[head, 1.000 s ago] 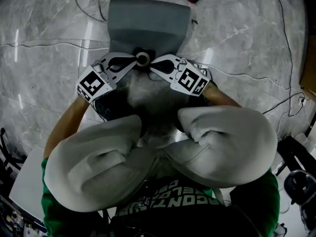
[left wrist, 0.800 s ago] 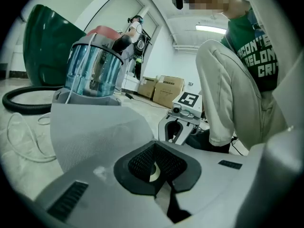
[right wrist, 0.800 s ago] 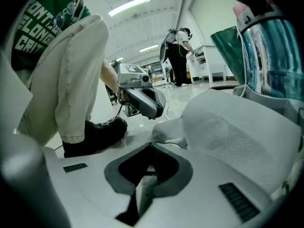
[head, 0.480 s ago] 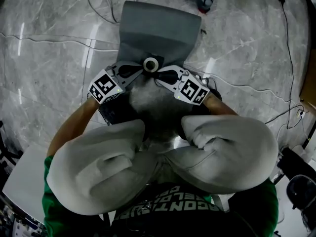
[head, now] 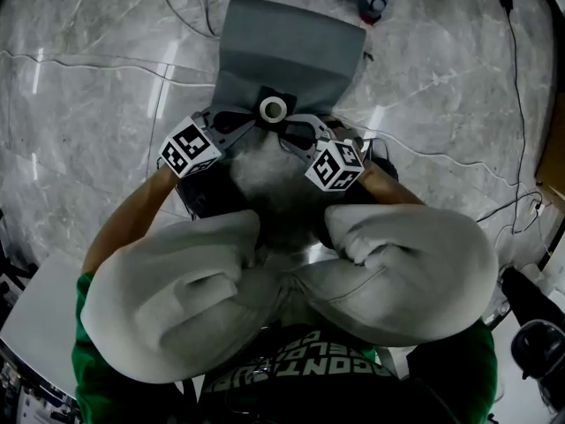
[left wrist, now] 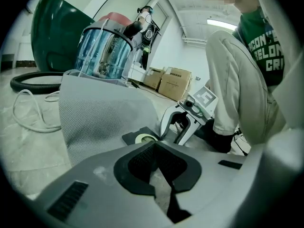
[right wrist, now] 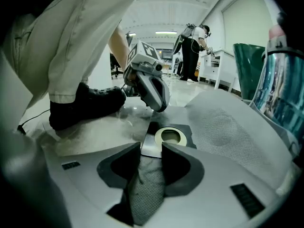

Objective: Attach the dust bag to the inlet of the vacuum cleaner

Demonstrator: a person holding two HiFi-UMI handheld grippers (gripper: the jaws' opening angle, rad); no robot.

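**A:** Where's the bag?

**B:** The bag (head: 282, 51) lies flat on the floor (head: 88, 104), stretching away ahead of both tools. Its collar (right wrist: 190, 133) is the end nearest them, and the ring (head: 263, 108) faces up.

**A:** What's the right tool doing?

**B:** The right tool (right wrist: 151, 148) has its jaws apart, and they have just been opening. The collar's near edge sits at the mouth of the gap, with the ring just past the tips. Grey mesh from the bag shows lower down between the pads. Nothing is clamped.

**A:** And the left tool?

**B:** The left tool (left wrist: 156, 145) has its jaws together at the tips. A sliver of grey fabric shows in the slit behind them, so it looks pinched on the bag at the collar's edge. The ring lies just beyond its tips, slightly to their left.

**A:** How do the two tools sit?

**B:** They angle in towards each other, tips close together at the collar, one on each side of the ring.

**A:** Where's the vacuum?

**B:** The vacuum (left wrist: 102, 51) stands past the bag's far end, well ahead of both tools. Its hose (left wrist: 33, 82) curls on the floor off to the left tool's left. I can't tell whether the bag touches the vacuum.

**A:** Anything near the right tool?

**B:** A dark shoe (right wrist: 85, 101) rests on the floor ahead of it, to its left, near the collar.
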